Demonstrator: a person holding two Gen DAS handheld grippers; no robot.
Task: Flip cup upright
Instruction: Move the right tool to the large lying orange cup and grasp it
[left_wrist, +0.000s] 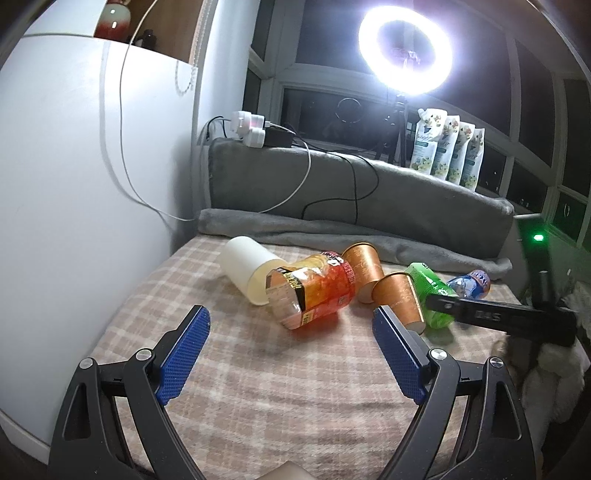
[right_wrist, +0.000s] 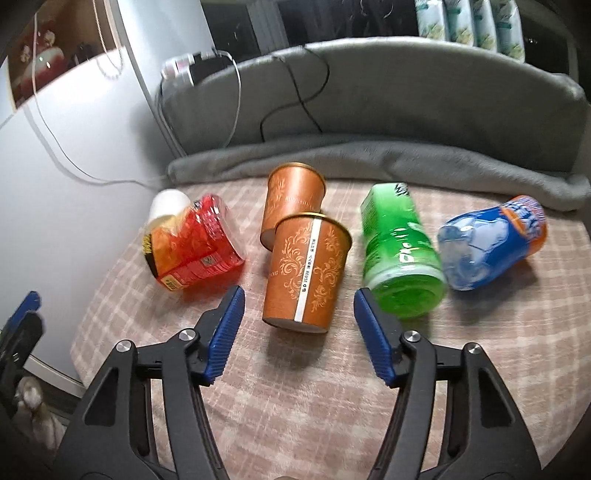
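Several cups lie on their sides on a checked pink blanket (right_wrist: 295, 398). In the right wrist view a brown paper cup (right_wrist: 306, 273) lies with its base toward me, just ahead of my open right gripper (right_wrist: 299, 299), between its fingertips. A second brown cup (right_wrist: 291, 199) lies behind it. A red-orange plastic cup (right_wrist: 192, 247), a green cup (right_wrist: 399, 254) and a blue cup (right_wrist: 487, 243) lie around them. In the left wrist view my open left gripper (left_wrist: 291, 317) hovers in front of the red-orange cup (left_wrist: 314, 291), beside a white cup (left_wrist: 247, 269) and the brown cups (left_wrist: 399, 295). The right gripper's arm (left_wrist: 498, 317) shows at the right.
A grey cushion (left_wrist: 369, 192) and a folded grey blanket (right_wrist: 369, 155) bound the far side. A white wall (left_wrist: 74, 184) stands at the left with cables and a power strip (left_wrist: 251, 129). A ring light (left_wrist: 406, 48) and several pouches (left_wrist: 447, 147) stand behind the cushion.
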